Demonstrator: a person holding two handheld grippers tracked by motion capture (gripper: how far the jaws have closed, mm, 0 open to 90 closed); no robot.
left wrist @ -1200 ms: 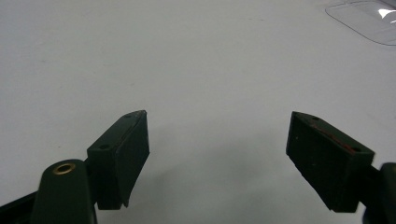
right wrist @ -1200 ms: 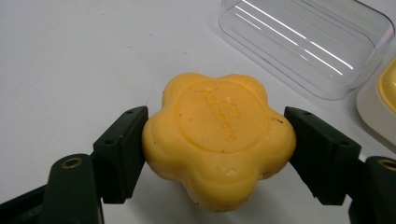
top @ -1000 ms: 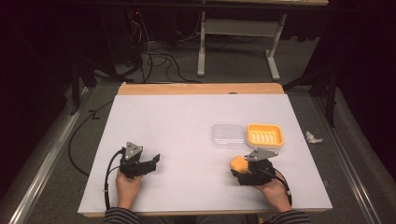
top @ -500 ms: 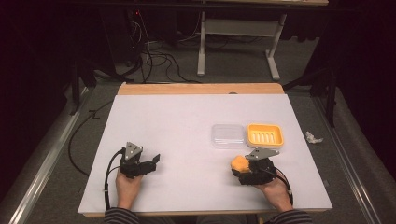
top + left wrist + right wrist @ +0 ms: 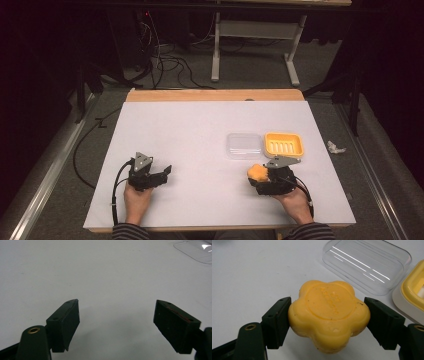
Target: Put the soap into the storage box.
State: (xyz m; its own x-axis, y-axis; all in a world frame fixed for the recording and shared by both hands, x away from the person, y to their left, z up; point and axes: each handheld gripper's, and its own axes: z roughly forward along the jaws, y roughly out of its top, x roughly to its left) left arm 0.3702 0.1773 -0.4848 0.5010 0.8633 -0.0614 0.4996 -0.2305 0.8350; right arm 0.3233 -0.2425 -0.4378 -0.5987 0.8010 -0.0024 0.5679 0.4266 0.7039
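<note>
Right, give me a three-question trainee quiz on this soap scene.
1. True or false: the right gripper is shut on the yellow soap bar.
2. What lies directly left of the yellow soap dish in the high view? A) clear lid B) sponge C) cup
3. What does the left gripper hold?

Key: 1 true. 2 A, the clear lid. 3 nothing; its jaws stand open over the white table.
</note>
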